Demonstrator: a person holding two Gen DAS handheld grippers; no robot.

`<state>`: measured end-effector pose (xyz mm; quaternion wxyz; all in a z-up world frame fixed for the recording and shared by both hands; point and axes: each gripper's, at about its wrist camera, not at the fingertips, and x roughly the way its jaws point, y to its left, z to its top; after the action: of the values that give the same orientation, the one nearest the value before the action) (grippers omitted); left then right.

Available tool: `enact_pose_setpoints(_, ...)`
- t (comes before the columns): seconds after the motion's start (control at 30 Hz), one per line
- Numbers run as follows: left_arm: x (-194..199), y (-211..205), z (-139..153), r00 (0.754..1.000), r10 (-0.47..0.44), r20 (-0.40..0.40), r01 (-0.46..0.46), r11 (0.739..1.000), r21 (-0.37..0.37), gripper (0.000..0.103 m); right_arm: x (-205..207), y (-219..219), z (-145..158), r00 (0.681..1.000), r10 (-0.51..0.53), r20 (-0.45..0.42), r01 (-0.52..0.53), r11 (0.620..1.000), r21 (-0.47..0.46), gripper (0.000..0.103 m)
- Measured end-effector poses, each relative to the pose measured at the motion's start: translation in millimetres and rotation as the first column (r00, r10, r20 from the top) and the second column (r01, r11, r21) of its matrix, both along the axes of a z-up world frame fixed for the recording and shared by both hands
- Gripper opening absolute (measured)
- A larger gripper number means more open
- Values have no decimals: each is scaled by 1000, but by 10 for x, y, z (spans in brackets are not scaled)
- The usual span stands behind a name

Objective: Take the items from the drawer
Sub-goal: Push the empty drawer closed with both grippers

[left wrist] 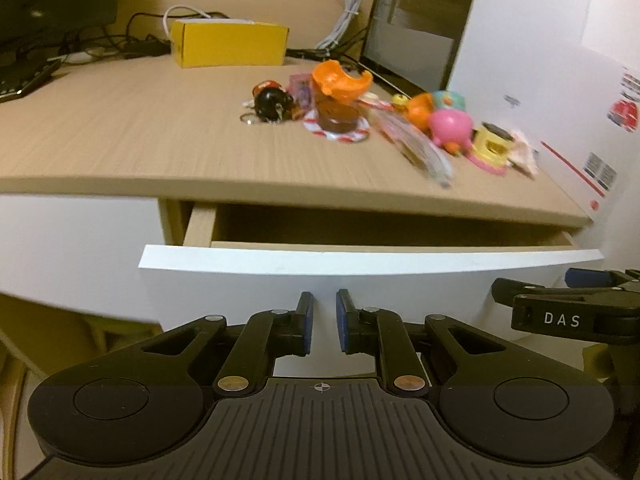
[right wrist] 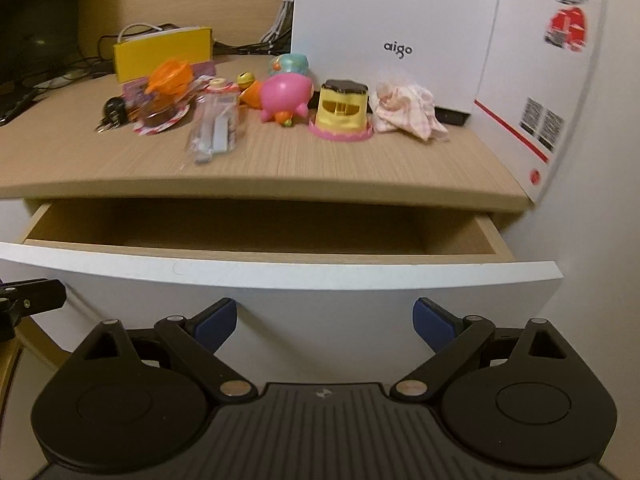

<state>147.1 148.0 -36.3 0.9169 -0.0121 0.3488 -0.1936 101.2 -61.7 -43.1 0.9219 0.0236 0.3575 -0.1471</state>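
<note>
Apparently nearly done — white-fronted wooden drawer (right wrist: 280,236) open, looks bare (back hidden); colourful plastic toys (right wrist: 286,98) on desktop (right wrist: 120,164). Left gripper (left wrist: 325,320) narrow, empty; right gripper (right wrist: 325,320) wide, empty.

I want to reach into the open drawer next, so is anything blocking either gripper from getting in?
Only the drawer's white front panel stands ahead of the left gripper and right gripper. The opening above it looks clear.

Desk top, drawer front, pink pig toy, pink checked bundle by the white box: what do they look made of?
Desk top: pale wood-grain board, likely laminate; fine even streaks, matte.
Drawer front: smooth white coated board, no grain.
Pink pig toy: moulded plastic; glossy highlight.
Pink checked bundle: soft cloth; crumpled folds, though blurred.
</note>
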Motion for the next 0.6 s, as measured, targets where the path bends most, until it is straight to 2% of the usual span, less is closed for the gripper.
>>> enact_pose_setpoints(0.27,430,-54,-38,1000,-3,26,4,1000,-24,16,527,-46,-48,1000,-16,4,16,999,-34,95)
enact_pose_setpoints(0.33,499,-51,-54,1000,-8,2,8,999,-41,15,615,-31,-64,1000,-14,7,15,999,-52,95)
enact_pose_setpoints(0.6,495,-56,-85,1000,-10,-6,10,999,-51,15,699,26,-109,1000,12,-22,-13,998,-67,97)
